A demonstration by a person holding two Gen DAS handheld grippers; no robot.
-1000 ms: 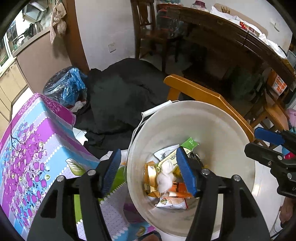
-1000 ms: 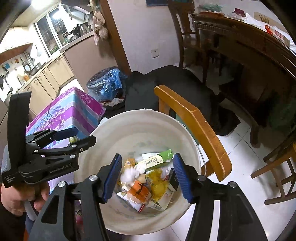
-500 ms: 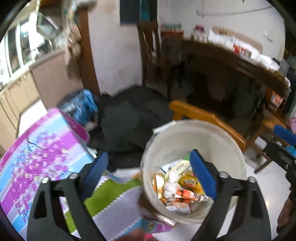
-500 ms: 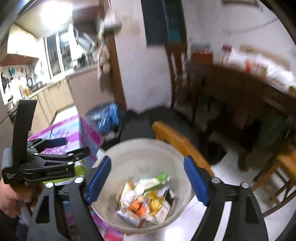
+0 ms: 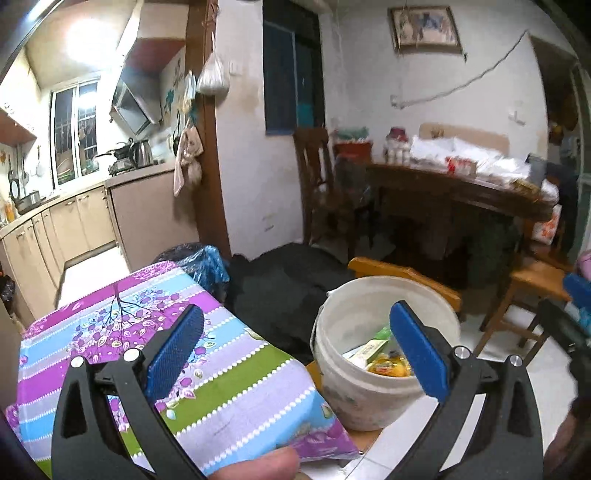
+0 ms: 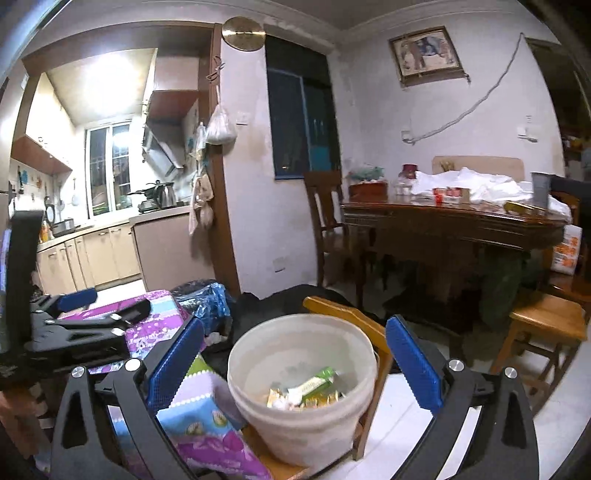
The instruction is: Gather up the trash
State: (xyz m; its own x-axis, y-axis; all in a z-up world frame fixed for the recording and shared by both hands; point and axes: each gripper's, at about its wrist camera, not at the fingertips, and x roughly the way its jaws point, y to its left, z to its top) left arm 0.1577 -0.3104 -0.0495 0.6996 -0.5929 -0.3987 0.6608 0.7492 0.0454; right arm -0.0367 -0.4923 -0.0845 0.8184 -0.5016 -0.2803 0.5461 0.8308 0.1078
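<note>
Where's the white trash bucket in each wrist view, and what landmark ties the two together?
Left wrist: white bucket is lower right of centre, partly behind the right-hand blue pad of that gripper's open jaws.
Right wrist: white bucket is at bottom centre, between the open jaws.
Shared landmark: the framed picture high on the white wall, upper right in both.

Matt white plastic bucket (image 6: 303,402) on a wooden chair (image 6: 345,314), glossy printed tablecloth (image 5: 207,376).

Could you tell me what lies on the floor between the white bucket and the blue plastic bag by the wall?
A heap of black cloth lies between the white bucket and the blue plastic bag, clearest in the left wrist view.
</note>
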